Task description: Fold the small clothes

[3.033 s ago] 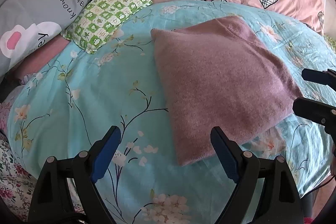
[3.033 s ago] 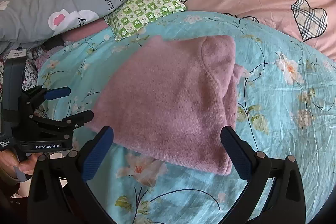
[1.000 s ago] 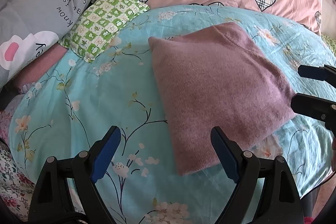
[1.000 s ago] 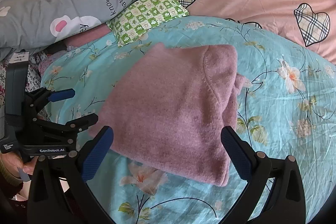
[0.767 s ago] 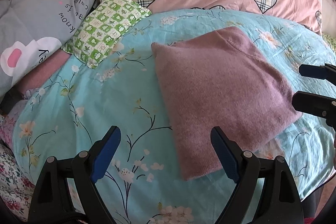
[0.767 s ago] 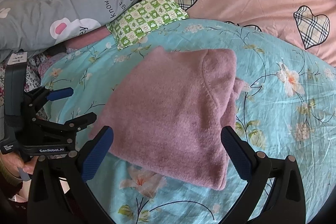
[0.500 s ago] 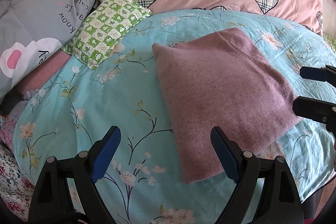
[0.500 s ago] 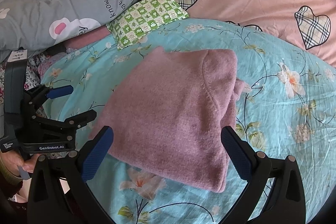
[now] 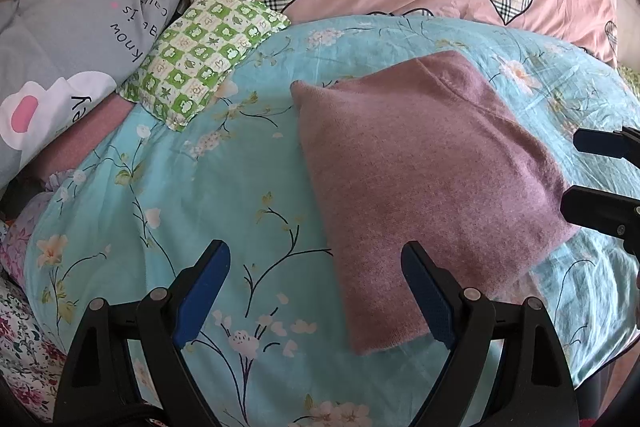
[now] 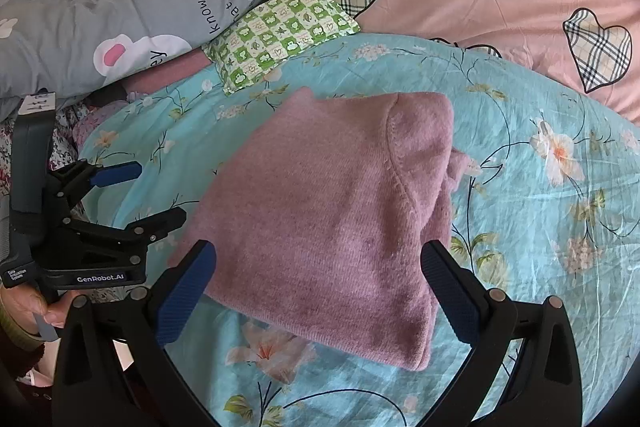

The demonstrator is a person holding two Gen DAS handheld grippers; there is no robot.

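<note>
The sweater (image 10: 332, 223) lies folded into a compact block on the teal sheet (image 10: 540, 227), its long axis running from the near edge of the bed up toward the pillows. In the right wrist view it sits straight ahead of the right gripper (image 10: 320, 291), near corner just beyond the wide-apart, empty jaws. The left gripper (image 9: 316, 291) is also spread wide and empty; from it the sweater lies ahead and to the right, only its near corner level with the right finger. So the right hand looks the nearer, better centred one for any further fold or lift. A green checked cushion (image 9: 200, 51) and grey pillow (image 9: 80, 39) lie well beyond.
</note>
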